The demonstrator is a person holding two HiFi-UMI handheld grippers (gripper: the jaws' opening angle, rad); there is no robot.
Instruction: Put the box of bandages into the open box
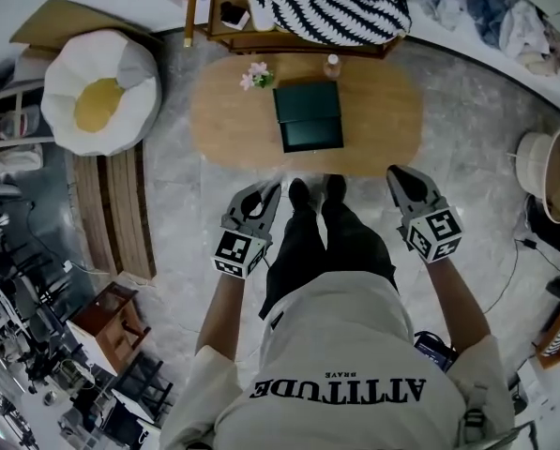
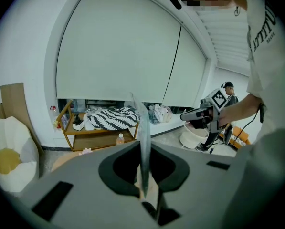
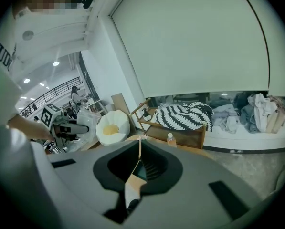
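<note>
jaws together on nothing, left gripper [image 1: 265,191] and right gripper [image 1: 400,175] hung off the table's [image 1: 225,120] near edge over open floor [image 1: 181,216]; box [image 1: 309,117] sat mid-table, clear of its edges.

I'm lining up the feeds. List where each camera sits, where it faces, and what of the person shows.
Head view: on the head, looking steeply down at table and green box; legs, shirt, left gripper, right gripper show.
Left gripper view: on that gripper, along its shut jaws toward shelf and blind; right arm at right.
Right gripper view: on that gripper, along its shut jaws toward the shelf; left arm at left.
Shared: both gripper views show the blanket and bottle.
</note>
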